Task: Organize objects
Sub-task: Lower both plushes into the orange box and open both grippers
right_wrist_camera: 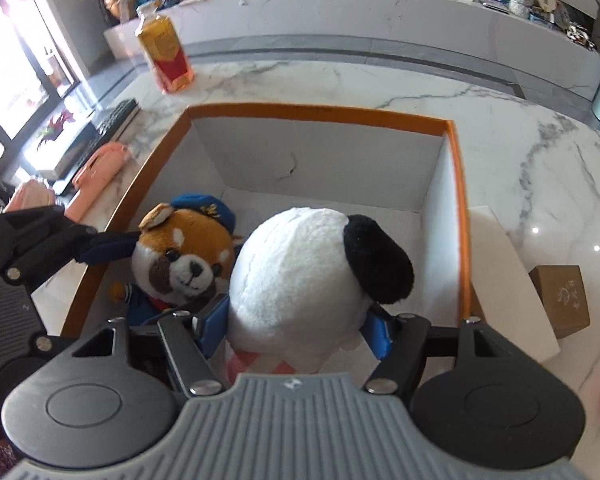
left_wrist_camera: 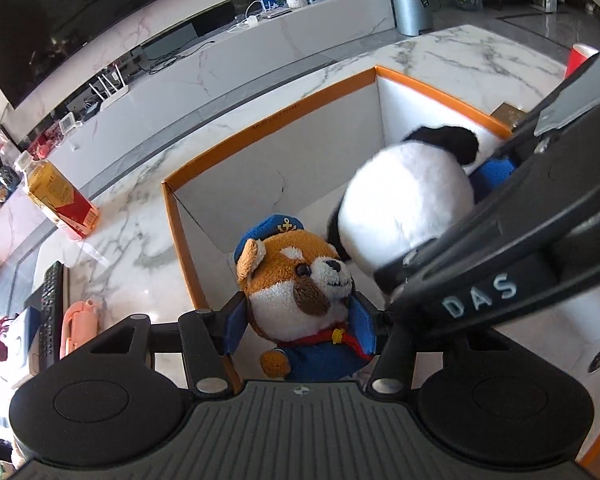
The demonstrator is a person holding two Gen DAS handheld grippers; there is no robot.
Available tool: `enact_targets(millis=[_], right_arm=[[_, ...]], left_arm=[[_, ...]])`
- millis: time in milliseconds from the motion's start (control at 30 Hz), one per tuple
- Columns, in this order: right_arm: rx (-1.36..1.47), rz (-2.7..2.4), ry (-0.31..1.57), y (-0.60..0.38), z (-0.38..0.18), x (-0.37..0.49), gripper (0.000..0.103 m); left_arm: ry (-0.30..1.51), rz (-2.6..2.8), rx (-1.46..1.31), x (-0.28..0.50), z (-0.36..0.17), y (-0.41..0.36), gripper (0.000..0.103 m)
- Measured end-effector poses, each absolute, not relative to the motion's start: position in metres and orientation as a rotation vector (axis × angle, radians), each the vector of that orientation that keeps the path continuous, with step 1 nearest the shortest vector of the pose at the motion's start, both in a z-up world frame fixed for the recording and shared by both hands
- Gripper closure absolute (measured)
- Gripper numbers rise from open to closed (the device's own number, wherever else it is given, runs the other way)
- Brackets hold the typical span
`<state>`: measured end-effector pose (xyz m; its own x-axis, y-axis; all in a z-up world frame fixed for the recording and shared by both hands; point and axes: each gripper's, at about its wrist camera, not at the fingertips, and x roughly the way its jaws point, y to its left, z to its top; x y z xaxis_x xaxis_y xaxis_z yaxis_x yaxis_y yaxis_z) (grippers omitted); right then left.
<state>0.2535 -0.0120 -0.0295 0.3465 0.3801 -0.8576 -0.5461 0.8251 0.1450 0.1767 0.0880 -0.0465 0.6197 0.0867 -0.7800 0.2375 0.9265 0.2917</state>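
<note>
Marble table (right_wrist_camera: 520,152) carries orange-rimmed box (right_wrist_camera: 316,114), white inside. Left gripper (left_wrist_camera: 300,332) clamped on sailor-dog plush (left_wrist_camera: 300,280), blue pads pressing both sides, plush inside box at near-left wall. Right gripper (right_wrist_camera: 296,328) clamped on white-black plush (right_wrist_camera: 312,272), just beside dog, over box interior. Bottle (right_wrist_camera: 166,54) stands on table beyond box.

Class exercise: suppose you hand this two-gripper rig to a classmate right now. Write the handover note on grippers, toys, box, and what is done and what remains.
Left gripper: shut on the sailor dog plush, inside the orange-rimmed box.
Right gripper: shut on the white and black plush, also over the box interior.
Done: both toys brought into the box.
Left: release both and withdraw. The bottle and small brown box sit outside on the marble table; possibly next.
</note>
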Motion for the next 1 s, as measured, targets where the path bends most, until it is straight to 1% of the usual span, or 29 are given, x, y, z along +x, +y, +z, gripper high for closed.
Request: enact_targets(millis=[333, 467, 633, 933, 1000], right_arm=[[-0.064, 0.591, 1.196, -0.015, -0.052, 0.268, 0.033], [-0.048, 0.602, 1.201, -0.016, -0.056, 0.269, 0.032], [-0.053, 0.606, 1.205, -0.013, -0.057, 0.269, 0.029], [-0.09, 0.633, 1.182, -0.017, -0.045, 0.262, 0.029], [-0.1, 0.645, 1.173, -0.019, -0.04, 0.259, 0.029]], left_arm=[[0.87, -0.086, 0.455, 0.172, -0.052, 0.083, 0.038], [0.867, -0.097, 0.451, 0.171, -0.051, 0.084, 0.036], [0.865, -0.141, 0.386, 0.168, -0.046, 0.093, 0.036], [0.86, -0.184, 0.273, 0.157, -0.035, 0.107, 0.038], [0.85, -0.193, 0.25, 0.151, -0.03, 0.11, 0.041]])
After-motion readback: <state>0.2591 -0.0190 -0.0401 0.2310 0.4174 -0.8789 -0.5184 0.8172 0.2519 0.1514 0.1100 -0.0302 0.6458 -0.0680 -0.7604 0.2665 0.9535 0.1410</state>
